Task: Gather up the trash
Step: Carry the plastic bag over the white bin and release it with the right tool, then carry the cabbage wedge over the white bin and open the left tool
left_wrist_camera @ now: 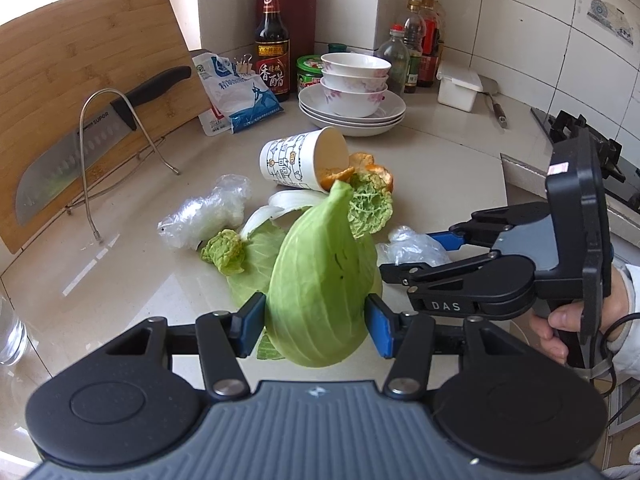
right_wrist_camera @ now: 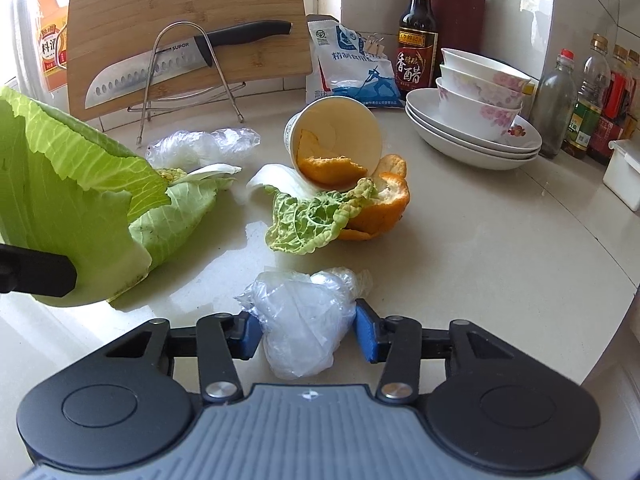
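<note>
My left gripper is shut on a big pale-green cabbage leaf, which stands upright above the white counter; the same leaf fills the left of the right wrist view. My right gripper is shut on a crumpled clear plastic bag lying on the counter, both blue pads against its sides. Behind lie a paper cup on its side with orange peel inside, more orange peel, a crinkled green leaf, a second plastic wad and another cabbage leaf.
A cutting board and a knife lean in a wire rack at the back left. Stacked bowls on plates, a salt bag, bottles, a white box and a stove edge ring the counter. A glass stands far left.
</note>
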